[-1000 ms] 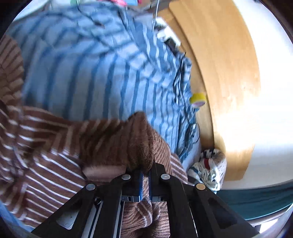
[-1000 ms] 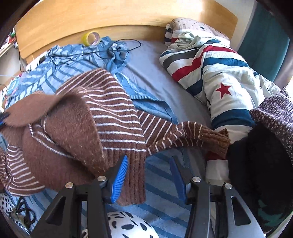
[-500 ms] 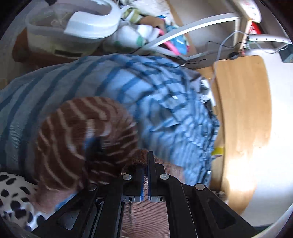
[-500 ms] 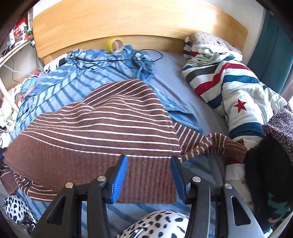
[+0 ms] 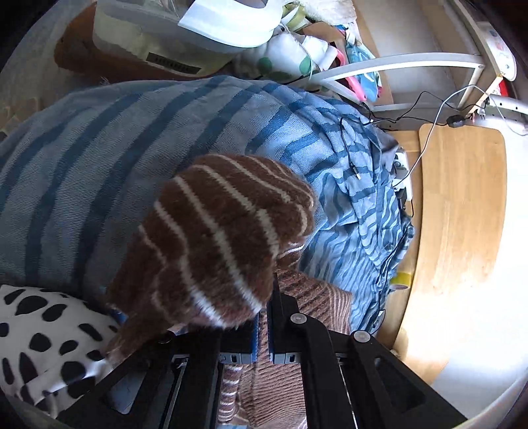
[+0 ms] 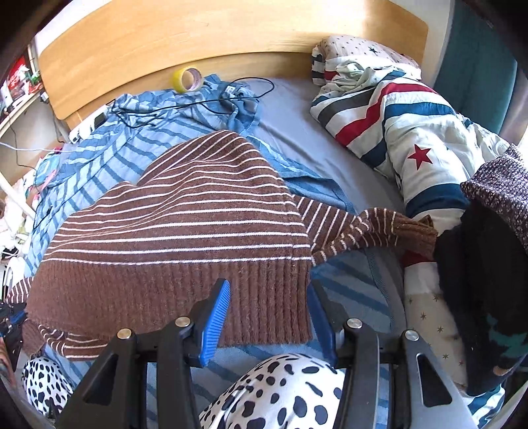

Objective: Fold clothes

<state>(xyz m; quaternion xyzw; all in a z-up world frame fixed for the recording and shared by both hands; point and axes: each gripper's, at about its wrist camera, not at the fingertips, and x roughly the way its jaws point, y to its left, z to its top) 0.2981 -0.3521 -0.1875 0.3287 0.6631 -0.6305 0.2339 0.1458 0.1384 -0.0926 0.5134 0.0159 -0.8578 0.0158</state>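
A: Sweater sits mid-bed, flat on the blue striped blanket, ribbed hem toward the right gripper. One sleeve trails right, cuff touching the star duvet.

B: Room to move?

A: Tight. Headboard closes the far edge, duvet and a dark clothes pile the right side. Bare sheet between sweater and duvet is the only open strip. Spotted cushion crowds the near edge, just under the right fingers.

B: Counts?

A: One sweater, one tape roll against the headboard, one black cable looped on the blanket. Two spotted pieces visible near the bottom; cannot tell if they're one cushion.

B: Fingers?

A: Left gripper is clenched on sweater fabric, blue pads nearly together with knit pinched between them. A bunched striped fold humps over its fingers, above the blanket at the bed's side edge. Right gripper is about half apart, pads straddling the hem's near corner from above, gripping nothing.
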